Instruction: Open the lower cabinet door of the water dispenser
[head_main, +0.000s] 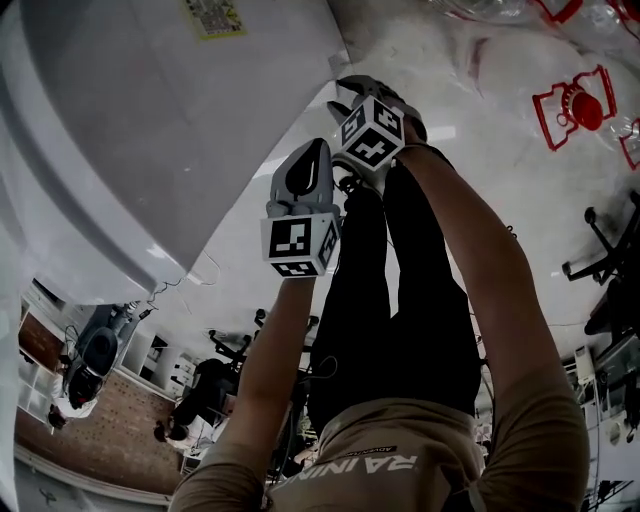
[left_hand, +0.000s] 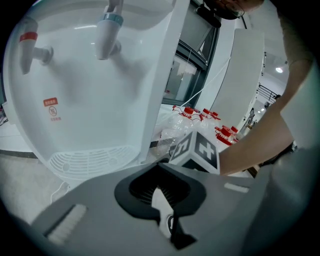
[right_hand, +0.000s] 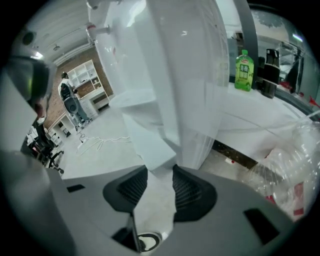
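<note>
Water dispenser (head_main: 120, 130): head view, body cut off @ 9–12 o'clock; lower door not made out.
Yellow sticker (head_main: 213, 17): clipped at 12, txt too small.
Red label (left_hand: 51, 110): left gripper view, 9 o'clock, unreadable.
Bottles (head_main: 580, 100): 1–2 o'clock, cropped.

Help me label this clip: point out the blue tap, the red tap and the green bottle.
blue tap (left_hand: 106, 37), left gripper view, on the spout below its blue band.
red tap (left_hand: 26, 55), left gripper view, on the spout below its red band.
green bottle (right_hand: 243, 70), right gripper view, on its label.
</note>
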